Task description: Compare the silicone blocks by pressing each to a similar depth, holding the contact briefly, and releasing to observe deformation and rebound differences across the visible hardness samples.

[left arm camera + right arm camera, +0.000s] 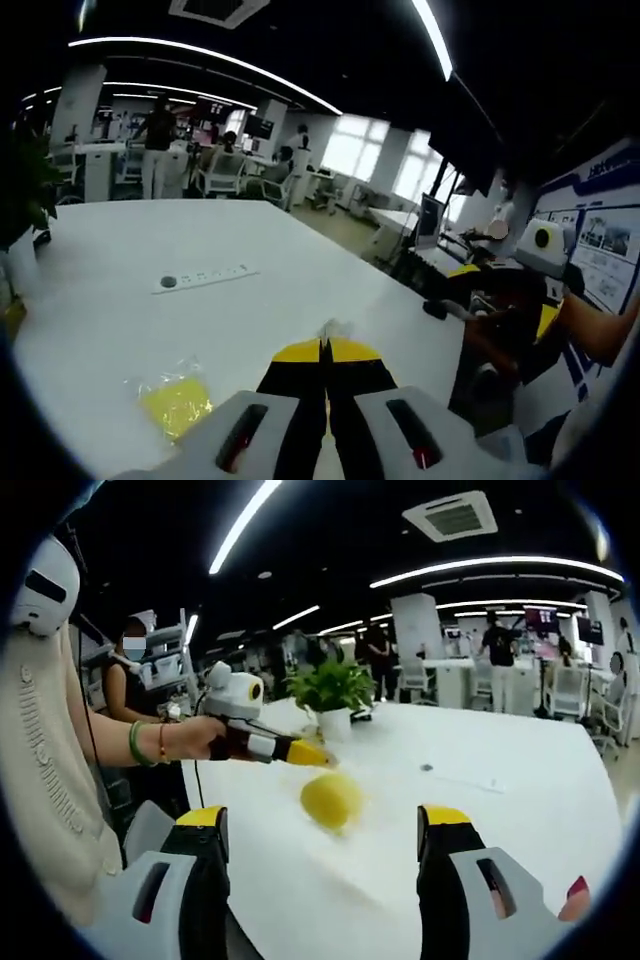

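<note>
At a broad, smooth white table point(520, 780) in an open-plan office, a person's hand point(195, 738) holds the left gripper point(318, 758), its yellow-tipped black jaws pressed together, beside a soft yellow silicone block point(331, 800) lying blurred on the tabletop. The right gripper point(322, 825) hangs with its jaws spread wide apart. A glossy clear bag of yellow material point(176, 400) rests nearby; a leafy potted plant point(333, 695) stands beyond.

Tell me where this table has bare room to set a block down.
Bare white table lies between the yellow bag and the power strip, and beyond the strip. It is crowded near the potted plant and the left claw.
</note>
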Available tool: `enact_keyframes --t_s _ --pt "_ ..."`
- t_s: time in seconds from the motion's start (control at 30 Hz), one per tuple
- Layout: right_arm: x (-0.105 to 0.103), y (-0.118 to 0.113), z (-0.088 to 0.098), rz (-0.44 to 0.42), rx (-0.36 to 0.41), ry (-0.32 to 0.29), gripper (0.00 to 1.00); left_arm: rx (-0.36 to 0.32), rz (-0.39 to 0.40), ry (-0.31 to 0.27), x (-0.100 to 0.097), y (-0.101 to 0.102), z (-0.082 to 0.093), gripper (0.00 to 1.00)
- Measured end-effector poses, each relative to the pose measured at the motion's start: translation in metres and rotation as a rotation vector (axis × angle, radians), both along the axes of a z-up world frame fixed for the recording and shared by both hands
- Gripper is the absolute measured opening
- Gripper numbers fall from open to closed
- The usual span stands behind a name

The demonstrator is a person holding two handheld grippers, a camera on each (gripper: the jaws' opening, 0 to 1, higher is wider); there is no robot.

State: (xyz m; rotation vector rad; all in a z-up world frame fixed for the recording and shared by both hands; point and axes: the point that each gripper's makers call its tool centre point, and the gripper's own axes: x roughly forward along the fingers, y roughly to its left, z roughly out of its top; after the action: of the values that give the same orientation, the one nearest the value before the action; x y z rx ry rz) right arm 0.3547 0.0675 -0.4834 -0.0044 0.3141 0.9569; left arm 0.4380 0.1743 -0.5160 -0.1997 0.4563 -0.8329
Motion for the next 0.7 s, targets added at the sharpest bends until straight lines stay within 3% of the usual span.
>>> enact_keyframes --t_s 0.37,0.7 --pt "0.007 0.023 0.018 0.073 -0.061 -0.050 0.74 -0.027 0.007 -0.063 -0.015 0.016 0.035 0.00" --pt "0.014 0.044 0.030 0.140 -0.116 -0.091 0.74 -0.040 0.002 -0.094 -0.029 0.021 0.051 0.00"
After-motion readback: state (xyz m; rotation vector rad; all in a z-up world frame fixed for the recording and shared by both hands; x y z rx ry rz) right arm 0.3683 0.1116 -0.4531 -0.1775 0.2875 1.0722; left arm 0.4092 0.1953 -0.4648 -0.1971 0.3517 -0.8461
